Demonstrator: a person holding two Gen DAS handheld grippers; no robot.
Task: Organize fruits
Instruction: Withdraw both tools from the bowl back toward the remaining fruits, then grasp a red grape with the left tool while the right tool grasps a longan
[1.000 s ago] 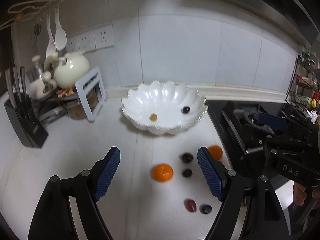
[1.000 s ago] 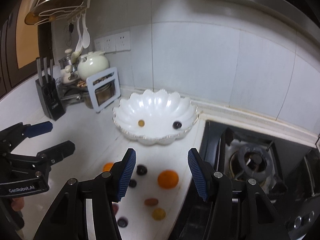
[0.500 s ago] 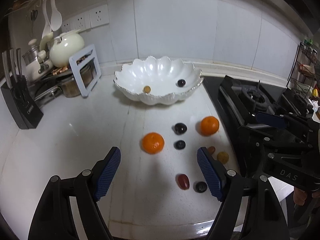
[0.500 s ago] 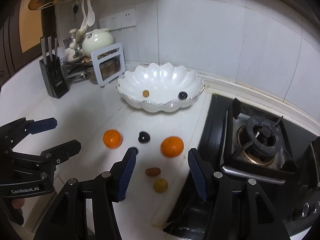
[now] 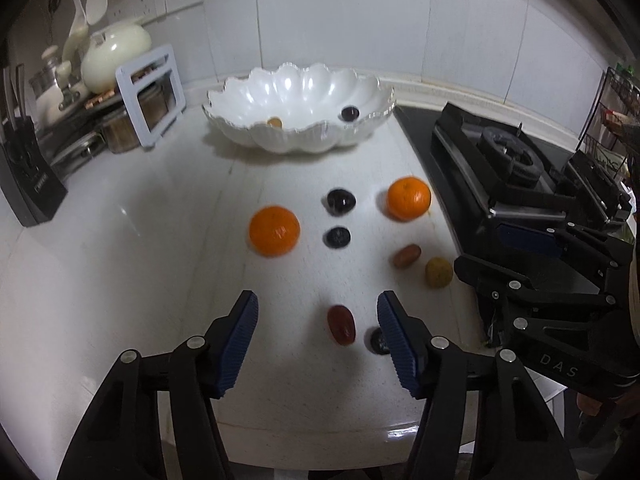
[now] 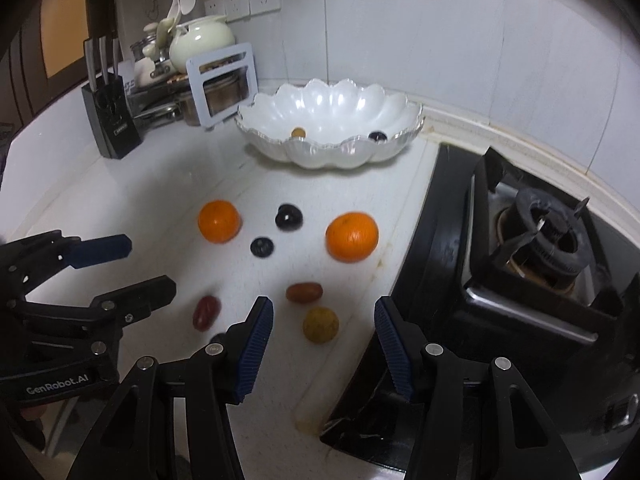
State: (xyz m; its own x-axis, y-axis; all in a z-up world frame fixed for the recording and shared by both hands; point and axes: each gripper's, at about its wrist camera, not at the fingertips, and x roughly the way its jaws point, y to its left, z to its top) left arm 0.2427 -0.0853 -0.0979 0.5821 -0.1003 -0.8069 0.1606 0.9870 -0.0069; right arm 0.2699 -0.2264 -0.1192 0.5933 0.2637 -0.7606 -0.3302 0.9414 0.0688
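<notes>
1. The white marble desk [image 5: 132, 264] takes up most of both views, with the black gas stove [image 6: 532, 248] at 3 o'clock.
2. The scalloped white bowl [image 5: 304, 140] sits at 12 o'clock by the tiled wall. Two small fruits are in it, a yellowish one [image 5: 275, 122] and a dark one [image 5: 349, 112].
3. Knife block [image 6: 110, 120] and a cream teapot [image 6: 202, 38] are off at 10 o'clock, well apart from the fruit.
4. Left hand-held gripper [image 5: 316, 334]: jaws partway open and they've just been closing in. A reddish grape-like fruit [image 5: 342, 324] lies on the desk between them, but the pads aren't touching it. A dark berry [image 5: 378, 342] is half hidden by the right pad.
5. Right hand-held gripper [image 6: 324, 342]: also partway open, holding nothing. A yellow-brown round fruit [image 6: 320, 325] sits in the gap, with a brownish oval fruit [image 6: 304, 292] just beyond it.
6. Two mandarins on the desk, one at 9 o'clock of the pile [image 5: 274, 231] and one at 2 o'clock near the stove edge [image 5: 409, 198].
7. Two dark plums, or maybe grapes, sit between the mandarins, the farther one [image 5: 341, 201] just behind the nearer one [image 5: 337, 237].
</notes>
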